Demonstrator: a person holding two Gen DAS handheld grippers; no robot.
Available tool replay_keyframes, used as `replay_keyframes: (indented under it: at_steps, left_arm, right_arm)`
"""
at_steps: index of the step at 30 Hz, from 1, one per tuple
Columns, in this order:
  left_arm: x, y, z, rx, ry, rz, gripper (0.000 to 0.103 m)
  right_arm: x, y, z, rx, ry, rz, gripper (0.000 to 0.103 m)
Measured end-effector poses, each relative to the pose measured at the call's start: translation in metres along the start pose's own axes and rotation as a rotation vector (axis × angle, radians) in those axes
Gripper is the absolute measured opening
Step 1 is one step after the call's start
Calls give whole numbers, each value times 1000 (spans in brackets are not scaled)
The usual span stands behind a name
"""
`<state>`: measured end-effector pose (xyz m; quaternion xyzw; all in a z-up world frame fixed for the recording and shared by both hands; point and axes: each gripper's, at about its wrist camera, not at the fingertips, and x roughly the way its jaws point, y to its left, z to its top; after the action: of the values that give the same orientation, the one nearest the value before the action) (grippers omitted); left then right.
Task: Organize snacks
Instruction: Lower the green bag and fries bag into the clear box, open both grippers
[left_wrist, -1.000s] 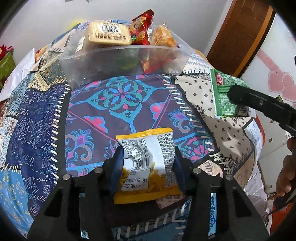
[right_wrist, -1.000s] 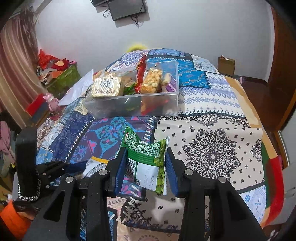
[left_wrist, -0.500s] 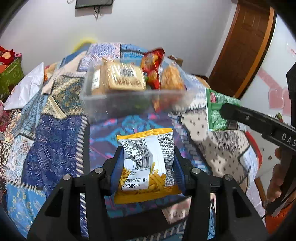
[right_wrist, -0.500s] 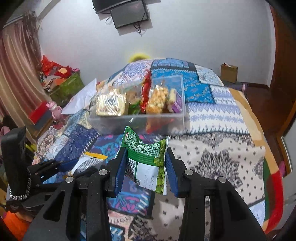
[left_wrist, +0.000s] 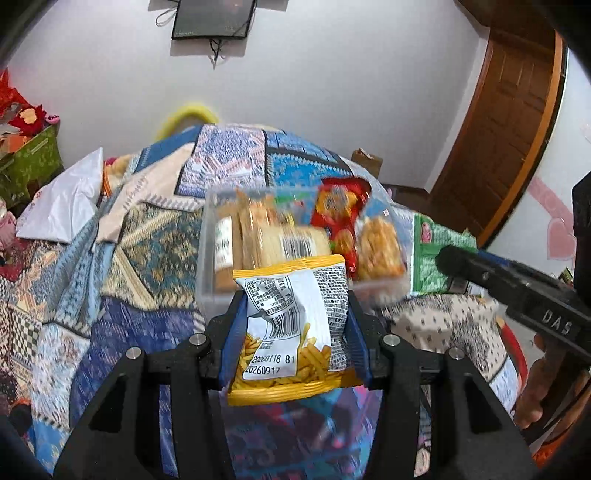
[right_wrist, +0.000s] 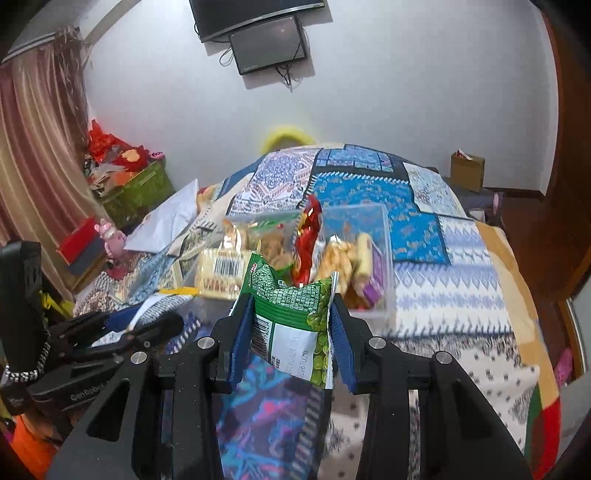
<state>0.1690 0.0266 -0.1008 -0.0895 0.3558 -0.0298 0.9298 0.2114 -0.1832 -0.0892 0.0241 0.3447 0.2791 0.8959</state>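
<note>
The left gripper (left_wrist: 293, 332) is held level above the quilt (left_wrist: 147, 258), aimed at the clear bin (left_wrist: 207, 266) just ahead. Its blue pads (left_wrist: 233, 332) are closed most of the way on a yellow fries pack (left_wrist: 291, 328), pressing its two side edges, so the pack stands upright between them with the barcode side facing the camera. The pack's top edge overlaps the near wall of the bin in this view; whether it touches the wall cannot be told.

The right gripper (right_wrist: 291, 332) is held in the same way, level and pointing forward at the bin (right_wrist: 384, 266) from the right side. Its pads (right_wrist: 242, 332) are also nearly closed, pinching a green pea pack (right_wrist: 291, 317) by its sides; the pack stands upright and leans slightly left, clear of the quilt (right_wrist: 443, 295).

The two grippers sit side by side, near each other, with the left gripper (right_wrist: 122, 332) showing at the left edge of the right wrist view and the right one (left_wrist: 480, 273) reaching in from the right of the left wrist view, green pack (left_wrist: 432, 254) in front of it.

The bin rests on the quilt and already holds several snacks: a beige wafer pack (left_wrist: 288, 240), a red pack (left_wrist: 336, 218) standing on end, and an orange pack (left_wrist: 376, 247). The bin area is motion-blurred.
</note>
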Motion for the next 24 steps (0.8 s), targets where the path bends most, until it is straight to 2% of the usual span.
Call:
replay_keyframes:
  at_steps: [5,16,24]
  left_arm:
    - [11,6,24,2,-38,14,49]
    - [52,18,65,-11,-65,42,49]
    - [93,36,73,-74,-6,36,49]
  right_arm:
    - [19,0,18,0,-11,-1,37]
    - [65,10,52,-23,-19,10,37]
    - [95,18,53,-81,22,-18,37]
